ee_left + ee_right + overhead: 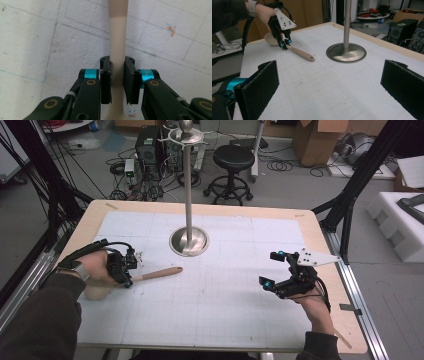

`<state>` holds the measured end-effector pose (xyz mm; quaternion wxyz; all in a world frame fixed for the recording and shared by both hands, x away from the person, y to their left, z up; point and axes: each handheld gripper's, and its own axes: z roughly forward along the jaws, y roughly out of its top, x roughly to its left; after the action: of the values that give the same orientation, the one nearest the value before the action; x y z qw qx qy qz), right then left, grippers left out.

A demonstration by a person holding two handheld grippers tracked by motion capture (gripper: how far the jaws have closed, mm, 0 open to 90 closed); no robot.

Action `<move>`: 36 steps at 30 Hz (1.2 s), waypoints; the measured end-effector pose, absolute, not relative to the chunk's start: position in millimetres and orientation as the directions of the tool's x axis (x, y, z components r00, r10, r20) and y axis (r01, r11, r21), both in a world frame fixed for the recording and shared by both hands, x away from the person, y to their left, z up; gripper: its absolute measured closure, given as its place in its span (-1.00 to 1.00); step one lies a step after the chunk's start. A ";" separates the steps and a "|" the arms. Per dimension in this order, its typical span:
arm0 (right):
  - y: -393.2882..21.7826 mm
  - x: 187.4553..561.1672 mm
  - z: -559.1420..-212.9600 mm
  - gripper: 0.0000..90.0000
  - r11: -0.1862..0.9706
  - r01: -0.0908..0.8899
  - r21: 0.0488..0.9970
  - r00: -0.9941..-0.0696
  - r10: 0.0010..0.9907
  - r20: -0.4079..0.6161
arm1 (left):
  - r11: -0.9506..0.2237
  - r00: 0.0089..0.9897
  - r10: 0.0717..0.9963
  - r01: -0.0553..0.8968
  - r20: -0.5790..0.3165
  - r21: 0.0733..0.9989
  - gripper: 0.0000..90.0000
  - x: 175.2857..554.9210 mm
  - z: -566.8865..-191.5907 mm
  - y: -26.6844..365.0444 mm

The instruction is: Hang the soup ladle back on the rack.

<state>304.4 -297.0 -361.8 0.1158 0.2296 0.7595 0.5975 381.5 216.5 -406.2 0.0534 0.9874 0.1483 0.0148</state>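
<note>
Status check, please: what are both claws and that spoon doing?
Left gripper clamped on spoon neck. Right gripper open, empty. Metal stand beyond.

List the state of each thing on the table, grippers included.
left gripper: jaws closed around the spoon's neck, pads at its sides.
right gripper: open, empty, above the table.
wooden spoon: lying flat on the mat.
metal stand: upright, nothing hanging.

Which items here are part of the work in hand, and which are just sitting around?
In the job:
- wooden spoon, lying on the white table mat
- left hand-held gripper, jaws either side of the spoon's neck
- metal stand, likely where the spoon goes

Lying about:
- right hand-held gripper, open, holding nothing
- black stool
- cardboard boxes
- computer gear on the floor
</note>
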 end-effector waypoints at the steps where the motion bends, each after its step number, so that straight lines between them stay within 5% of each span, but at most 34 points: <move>1: -297.1 304.5 -361.9 -0.99 0.180 0.210 0.961 -0.867 0.488 0.098 | -0.950 0.955 0.295 0.291 0.019 0.113 0.73 380.4 -405.8 217.0; 14: -296.0 305.0 -362.1 -0.99 0.180 0.207 0.962 -0.868 0.487 0.095 | -0.816 0.887 0.459 0.404 0.040 0.413 0.73 358.9 -370.7 249.7; 36: -297.8 304.3 -360.9 -0.99 0.168 0.203 0.965 -0.866 0.490 0.097 | -0.533 0.830 0.556 0.394 -0.040 0.749 0.73 331.4 -357.9 271.7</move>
<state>304.3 -297.8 -360.9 0.1191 0.2298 0.7548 0.6027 331.4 271.7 -357.9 0.3987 0.8695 0.2731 0.1020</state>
